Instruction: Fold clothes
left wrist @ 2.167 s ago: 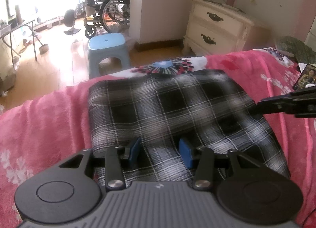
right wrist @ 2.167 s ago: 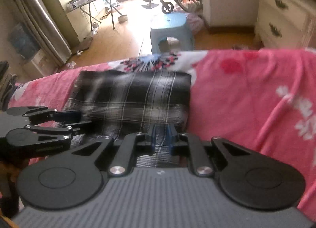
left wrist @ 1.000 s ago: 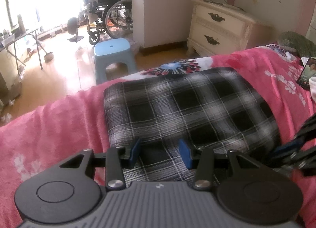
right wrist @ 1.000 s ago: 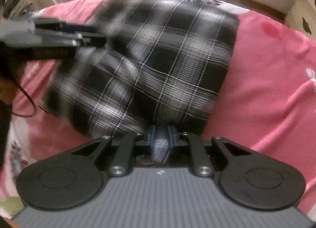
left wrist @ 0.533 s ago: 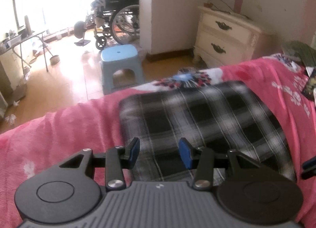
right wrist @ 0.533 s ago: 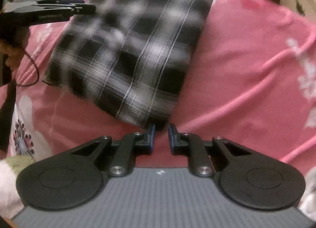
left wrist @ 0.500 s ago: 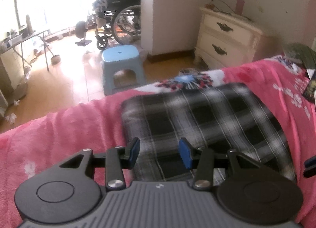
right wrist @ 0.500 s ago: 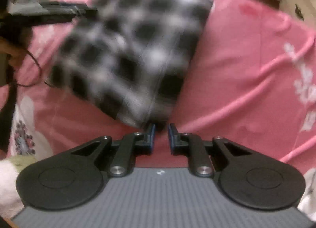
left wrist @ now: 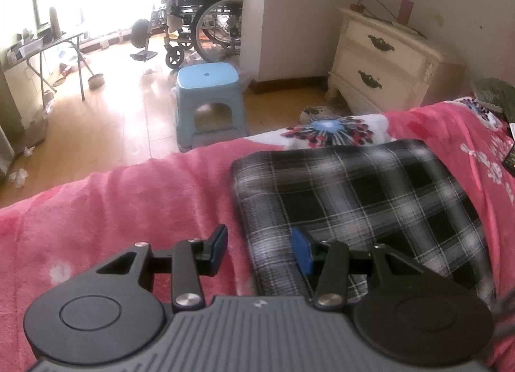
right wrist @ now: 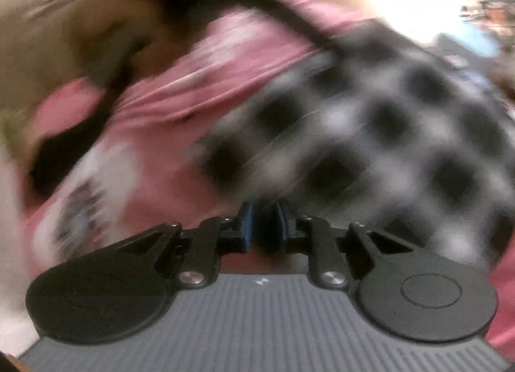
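Plaid: your black-and-white checked garment (left wrist: 360,198) is lying folded into a rough rectangle on the bed, sitting on the pink blanket (left wrist: 128,204) close to the far edge.
Left gripper: your left gripper (left wrist: 259,251) has its jaws spread wide, nothing between them. The right blue pad (left wrist: 301,251) is over the garment's near-left corner, the left one over bare blanket just beside it.
Right gripper: your right gripper (right wrist: 264,224) has its blue pads nearly together with a thin dark gap between them. Honestly can't tell if there's any cloth in there, that view is super smeared.
Right view: all you can make out is the blurry checked garment (right wrist: 386,134) up and to the right of the fingers, and the pink blanket (right wrist: 180,88) to the left.
Blanket print: a white patch with a blue and red flower print (left wrist: 331,129) sits right behind the garment's far edge.
Room: past the bed you've got a light blue stool (left wrist: 207,95) on the wood floor, a wheelchair (left wrist: 206,11) behind it by the bright window, and a cream nightstand (left wrist: 383,60) against the wall on the right.
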`<state>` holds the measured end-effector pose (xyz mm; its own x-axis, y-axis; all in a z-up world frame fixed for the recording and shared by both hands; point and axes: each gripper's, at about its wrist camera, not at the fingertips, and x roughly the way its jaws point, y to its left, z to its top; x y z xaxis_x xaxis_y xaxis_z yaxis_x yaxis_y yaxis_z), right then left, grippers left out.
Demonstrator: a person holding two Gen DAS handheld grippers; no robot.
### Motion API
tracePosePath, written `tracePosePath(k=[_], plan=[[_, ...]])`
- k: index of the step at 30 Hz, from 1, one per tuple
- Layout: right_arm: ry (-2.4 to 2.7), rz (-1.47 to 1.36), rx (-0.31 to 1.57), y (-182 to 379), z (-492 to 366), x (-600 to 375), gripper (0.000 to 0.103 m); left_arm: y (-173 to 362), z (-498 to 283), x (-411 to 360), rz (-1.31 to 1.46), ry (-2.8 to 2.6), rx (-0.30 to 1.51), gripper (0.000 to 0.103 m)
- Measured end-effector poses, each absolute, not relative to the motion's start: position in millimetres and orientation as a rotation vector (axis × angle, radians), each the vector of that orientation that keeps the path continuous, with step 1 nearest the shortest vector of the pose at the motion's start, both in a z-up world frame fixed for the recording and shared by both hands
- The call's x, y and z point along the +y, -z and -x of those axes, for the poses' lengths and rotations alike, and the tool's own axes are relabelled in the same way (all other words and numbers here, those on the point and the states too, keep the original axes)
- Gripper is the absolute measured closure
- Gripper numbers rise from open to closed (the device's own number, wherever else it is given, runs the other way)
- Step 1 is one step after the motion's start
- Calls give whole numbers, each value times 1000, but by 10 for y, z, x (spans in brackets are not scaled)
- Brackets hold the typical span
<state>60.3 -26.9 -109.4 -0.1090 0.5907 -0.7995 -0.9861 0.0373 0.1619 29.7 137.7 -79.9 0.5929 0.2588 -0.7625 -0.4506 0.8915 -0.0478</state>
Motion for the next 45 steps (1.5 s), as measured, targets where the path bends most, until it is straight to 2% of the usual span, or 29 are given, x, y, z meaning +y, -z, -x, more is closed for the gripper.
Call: tracePosePath(k=[16, 21, 26, 32, 33, 40, 43, 45], plan=[[-1740, 787, 659, 1040, -152, 209, 88, 833, -176, 1658, 300, -509, 837, 58], [-1824, 873, 591, 1003, 73, 268, 89, 860, -29, 1866, 403, -638, 834, 58], [-1669, 968, 451, 1073, 5, 599, 87, 821, 99, 1984, 423, -708, 822, 58], [-1920, 1103, 590, 1120, 265, 404, 87, 830, 96, 1984, 421, -709, 819, 58], [-1972, 1112, 618, 1101, 302, 368, 90, 838, 87, 1981, 420, -708, 821, 58], [-1718, 951, 556, 884, -359, 822, 88, 844, 130, 2005, 423, -744, 815, 57], [-1636, 1013, 495, 961, -522, 1047, 91, 834, 160, 2012, 421, -764, 810, 57], [-1602, 955, 538, 972, -725, 1198, 91, 842, 166, 2021, 423, -766, 808, 57]])
